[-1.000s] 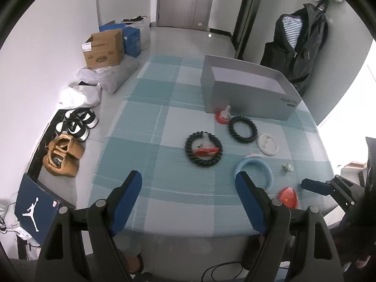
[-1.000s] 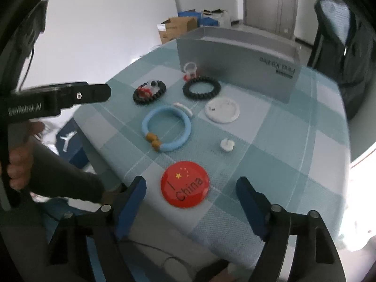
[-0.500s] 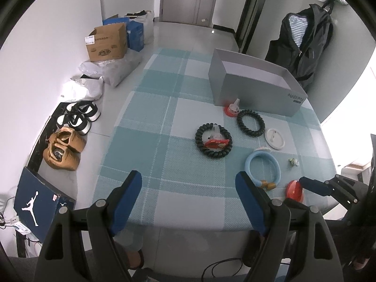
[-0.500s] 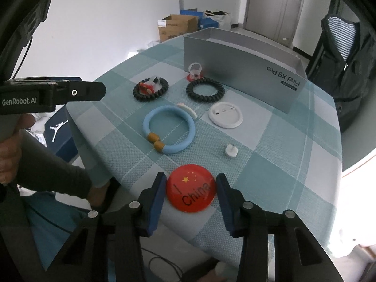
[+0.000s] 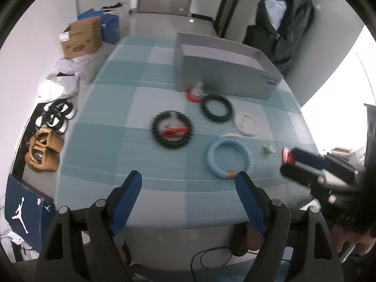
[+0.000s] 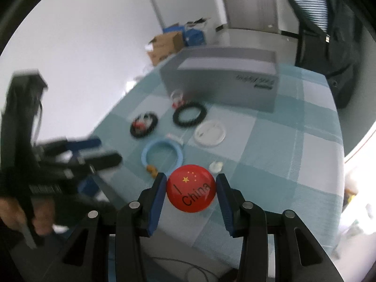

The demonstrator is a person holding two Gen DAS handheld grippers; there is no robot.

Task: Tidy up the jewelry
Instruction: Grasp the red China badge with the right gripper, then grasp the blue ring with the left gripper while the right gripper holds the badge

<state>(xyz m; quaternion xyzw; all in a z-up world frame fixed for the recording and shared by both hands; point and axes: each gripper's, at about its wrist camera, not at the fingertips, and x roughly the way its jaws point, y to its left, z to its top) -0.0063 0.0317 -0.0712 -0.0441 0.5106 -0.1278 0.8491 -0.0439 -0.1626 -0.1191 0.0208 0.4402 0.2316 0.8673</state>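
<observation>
A: Tablecloth [image 5: 131,108] is a teal and pale-blue check. Box [image 5: 225,80] at the far side is plain grey, white inside.

B: Near right, the badge [image 6: 190,191] is glossy red with yellow stars and black lettering. The pads [image 6: 157,202] beside it are dark blue on black frames.

A: Bracelet [image 5: 230,158] is light blue with a tan-orange bead section. Two beaded rings are black: the left one [image 5: 172,130] has something red and white inside, the far one [image 5: 216,111] is plain.

B: Disc [image 5: 246,124] is white. Small red-based piece [image 5: 194,94] by the box. Far-left carton [image 5: 81,38] is brown; shoes [image 5: 42,151] on the floor are tan.
</observation>
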